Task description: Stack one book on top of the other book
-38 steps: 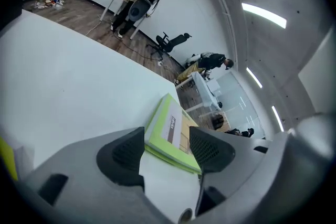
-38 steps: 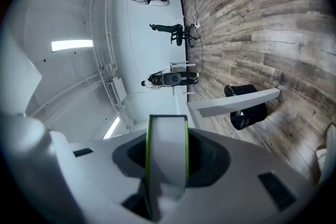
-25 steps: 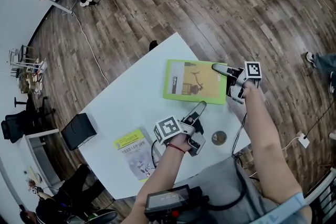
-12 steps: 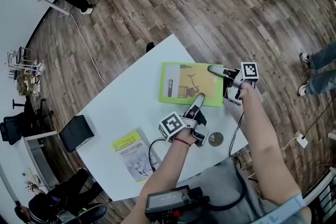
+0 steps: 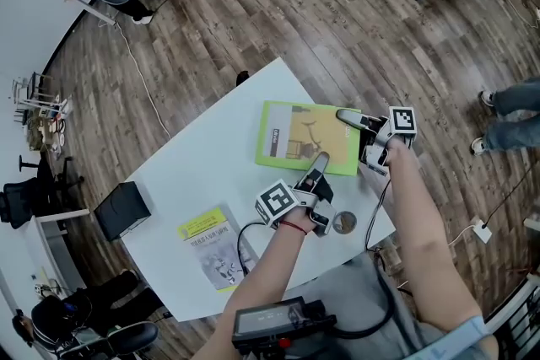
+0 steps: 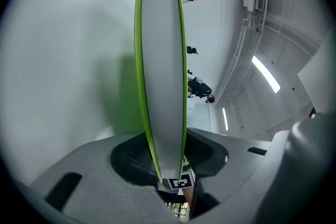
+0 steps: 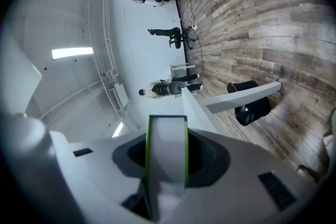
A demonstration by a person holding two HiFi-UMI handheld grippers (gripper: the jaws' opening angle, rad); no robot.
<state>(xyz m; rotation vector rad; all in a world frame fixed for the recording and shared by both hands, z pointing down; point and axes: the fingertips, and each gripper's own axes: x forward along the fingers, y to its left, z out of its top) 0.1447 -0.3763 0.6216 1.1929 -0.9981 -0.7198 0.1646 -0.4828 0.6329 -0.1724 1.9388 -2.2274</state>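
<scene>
We see the left gripper [image 5: 319, 163] jaws, just closing, pinch the green book [image 5: 295, 131] at its near edge. The right gripper [image 5: 346, 115] has part-open jaws clamped on its right edge. We can't read the cover print [image 5: 277, 137].

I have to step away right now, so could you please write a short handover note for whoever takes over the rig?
Left tool: jaws have just been closing, with the green book's near edge between them; it looks clamped.
Right tool: shut on the same book's right edge.
Things: the green book looks flat on the white table's far side; the yellow-and-white book lies apart near the front left corner.
Done: both tools on the green book, not yet lifted.
Left: lift it, carry it over, set it on the yellow-and-white book.
</scene>
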